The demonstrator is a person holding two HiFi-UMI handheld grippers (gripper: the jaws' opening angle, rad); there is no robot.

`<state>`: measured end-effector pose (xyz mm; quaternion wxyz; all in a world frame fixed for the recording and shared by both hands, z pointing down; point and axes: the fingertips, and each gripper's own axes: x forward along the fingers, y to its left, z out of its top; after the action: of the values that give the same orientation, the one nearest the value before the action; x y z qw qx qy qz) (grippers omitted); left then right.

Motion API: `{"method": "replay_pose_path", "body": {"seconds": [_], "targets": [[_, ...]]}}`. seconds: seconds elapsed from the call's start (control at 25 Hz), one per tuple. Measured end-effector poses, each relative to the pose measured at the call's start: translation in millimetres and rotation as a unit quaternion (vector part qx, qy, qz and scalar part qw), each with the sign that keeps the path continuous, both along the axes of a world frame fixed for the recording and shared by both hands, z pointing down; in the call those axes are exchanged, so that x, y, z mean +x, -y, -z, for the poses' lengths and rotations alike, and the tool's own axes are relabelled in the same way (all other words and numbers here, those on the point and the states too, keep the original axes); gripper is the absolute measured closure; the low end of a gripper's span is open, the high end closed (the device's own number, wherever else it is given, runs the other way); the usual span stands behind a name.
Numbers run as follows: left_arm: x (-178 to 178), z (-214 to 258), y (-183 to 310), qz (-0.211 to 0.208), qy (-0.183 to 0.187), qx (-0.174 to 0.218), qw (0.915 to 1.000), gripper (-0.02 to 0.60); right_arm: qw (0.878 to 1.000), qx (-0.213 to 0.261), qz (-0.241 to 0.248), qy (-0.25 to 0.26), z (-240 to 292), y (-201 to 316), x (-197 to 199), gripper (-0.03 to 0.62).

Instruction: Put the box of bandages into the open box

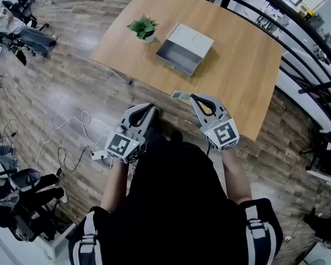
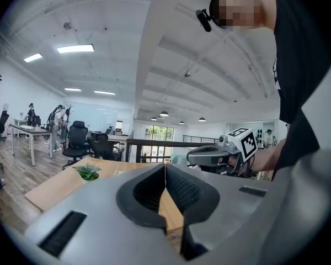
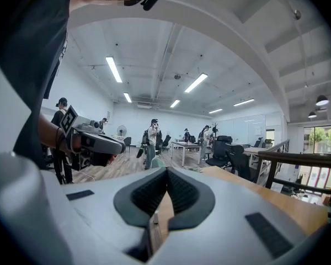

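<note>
The wooden table spreads ahead of both grippers, and the open box lies well beyond their fingertips. The left gripper and right gripper are each closed tip to tip, holding nothing. The box of bandages lies between the two sets of tips, just beside the right ones.

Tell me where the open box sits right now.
In the head view, the open box sits on the wooden table, toward its left half, just right of the small potted plant.
</note>
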<state>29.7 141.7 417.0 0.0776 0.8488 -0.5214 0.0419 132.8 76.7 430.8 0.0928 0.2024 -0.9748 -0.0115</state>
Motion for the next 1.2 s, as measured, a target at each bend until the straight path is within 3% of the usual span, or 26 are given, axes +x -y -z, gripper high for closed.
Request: {"method": "replay_pose_path", "body": {"seconds": [0.64, 1.2], "targets": [[9.7, -4.9, 26.3, -0.045, -0.002, 0.006, 0.9990, 0.558, 0.999, -0.001, -0.049, 0.001, -3.2, 14.8, 16.4, 0.569], [-39.3, -6.5, 72.4, -0.068, -0.002, -0.005, 0.9977, 0.558, 0.998, -0.007, -0.060, -0.014, -8.9, 51.9, -31.0, 0.569]]}}
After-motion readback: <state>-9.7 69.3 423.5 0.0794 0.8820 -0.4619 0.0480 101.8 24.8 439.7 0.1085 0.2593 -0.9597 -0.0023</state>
